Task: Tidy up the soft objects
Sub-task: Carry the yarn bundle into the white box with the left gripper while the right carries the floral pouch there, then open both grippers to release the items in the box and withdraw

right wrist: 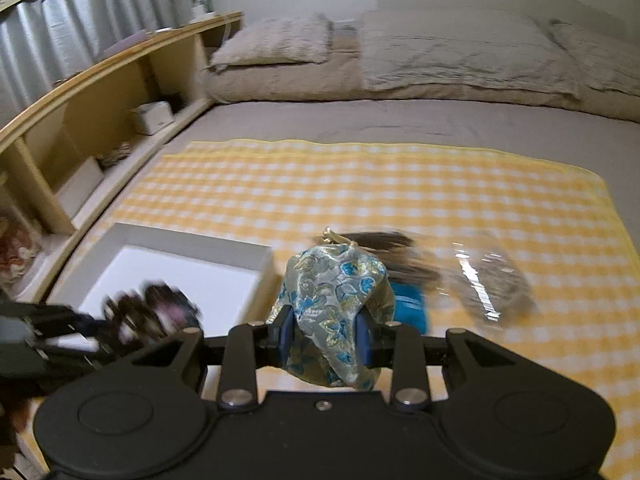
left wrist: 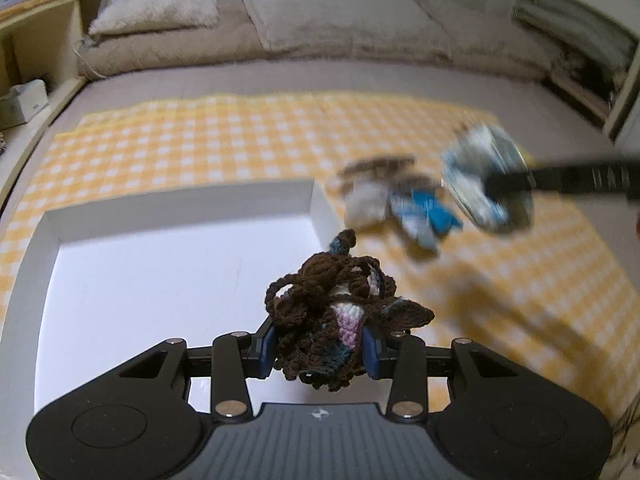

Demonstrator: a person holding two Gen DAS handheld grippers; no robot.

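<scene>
Clamping a brown crocheted toy (left wrist: pixel 324 320) between its fingers, the left gripper (left wrist: pixel 320 346) carries it over the white box (left wrist: pixel 120 216), probably to drop it inside. The right gripper (right wrist: pixel 324 340) has its fingers pinched on a floral pouch (right wrist: pixel 336 304), with the box ahead and left of them. Beyond those fingers, a blue doll (right wrist: pixel 408 304) and a clear-wrapped bundle (right wrist: pixel 488 284) wait on the yellow checked cloth (right wrist: pixel 360 184) over the bed (right wrist: pixel 400 120).

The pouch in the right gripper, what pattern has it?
Pouch: pale silvery fabric with blue and gold flowers, clearest in the right wrist view.
</scene>
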